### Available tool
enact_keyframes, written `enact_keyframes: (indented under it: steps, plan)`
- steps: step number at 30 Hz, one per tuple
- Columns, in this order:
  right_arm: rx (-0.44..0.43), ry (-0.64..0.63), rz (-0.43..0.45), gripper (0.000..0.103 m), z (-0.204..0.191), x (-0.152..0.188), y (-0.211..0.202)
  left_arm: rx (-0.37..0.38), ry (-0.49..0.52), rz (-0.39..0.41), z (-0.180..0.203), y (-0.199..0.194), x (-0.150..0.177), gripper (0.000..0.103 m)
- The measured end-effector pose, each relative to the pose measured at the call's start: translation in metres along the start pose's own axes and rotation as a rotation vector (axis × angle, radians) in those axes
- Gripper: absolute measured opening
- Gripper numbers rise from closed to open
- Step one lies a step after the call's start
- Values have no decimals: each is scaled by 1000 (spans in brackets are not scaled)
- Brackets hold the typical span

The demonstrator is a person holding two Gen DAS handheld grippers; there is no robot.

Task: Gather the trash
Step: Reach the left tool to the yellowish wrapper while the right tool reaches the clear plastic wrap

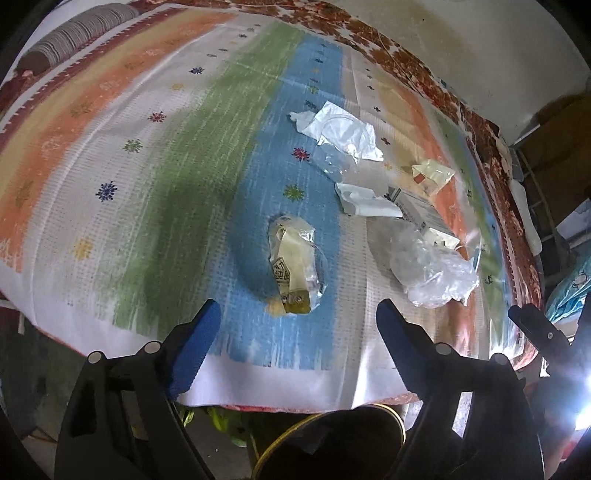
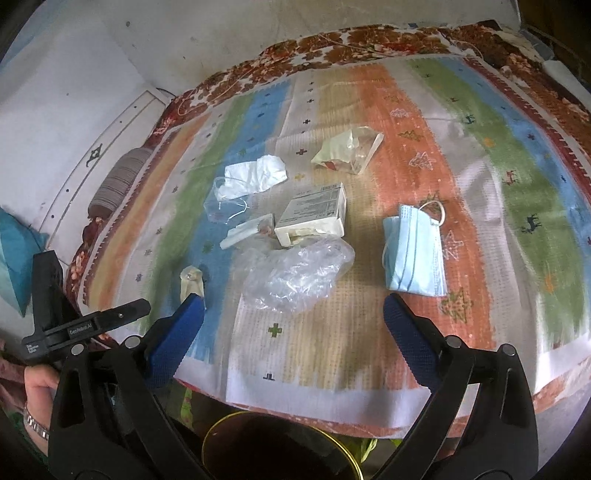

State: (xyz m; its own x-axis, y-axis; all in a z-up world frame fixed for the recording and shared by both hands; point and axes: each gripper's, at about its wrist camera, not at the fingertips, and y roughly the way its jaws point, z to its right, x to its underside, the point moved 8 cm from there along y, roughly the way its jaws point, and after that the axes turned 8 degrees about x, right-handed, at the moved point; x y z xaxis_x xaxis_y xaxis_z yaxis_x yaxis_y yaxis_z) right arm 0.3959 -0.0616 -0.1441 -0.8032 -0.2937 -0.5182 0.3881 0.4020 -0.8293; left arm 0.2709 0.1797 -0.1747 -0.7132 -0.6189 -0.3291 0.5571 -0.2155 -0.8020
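Observation:
Trash lies on a striped bedspread [image 1: 155, 192]. In the left wrist view my left gripper [image 1: 297, 317] is open, just short of a yellowish clear wrapper [image 1: 295, 262]. A crumpled clear plastic bag [image 1: 432, 269] lies to its right, with white tissue [image 1: 340, 129] and a small carton [image 1: 421, 210] beyond. In the right wrist view my right gripper [image 2: 293, 314] is open above the clear plastic bag [image 2: 295, 275]. A blue face mask [image 2: 413, 254], the white carton [image 2: 314, 216], white tissue [image 2: 258, 173] and a cream wrapper [image 2: 347, 149] lie around it.
A dark round bin with a yellow rim [image 2: 277, 443] stands below the bed's near edge, also in the left wrist view [image 1: 332, 439]. A striped bolster [image 2: 118, 181] lies at the bed's far left. A wall [image 2: 184, 33] runs behind the bed.

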Motion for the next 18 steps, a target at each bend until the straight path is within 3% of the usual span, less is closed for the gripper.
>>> enact_keyframes:
  steps: [9,12,18]
  plan:
    - [-14,39,-51,83,0,-10,35,15,6,-16,0,17,-7,71]
    - [-23,57,-68,81,-1,-12,47,9,20,-31,2,26,-9,58]
    - [-32,51,-101,64,-5,-13,66,-5,33,-42,4,42,-14,51]
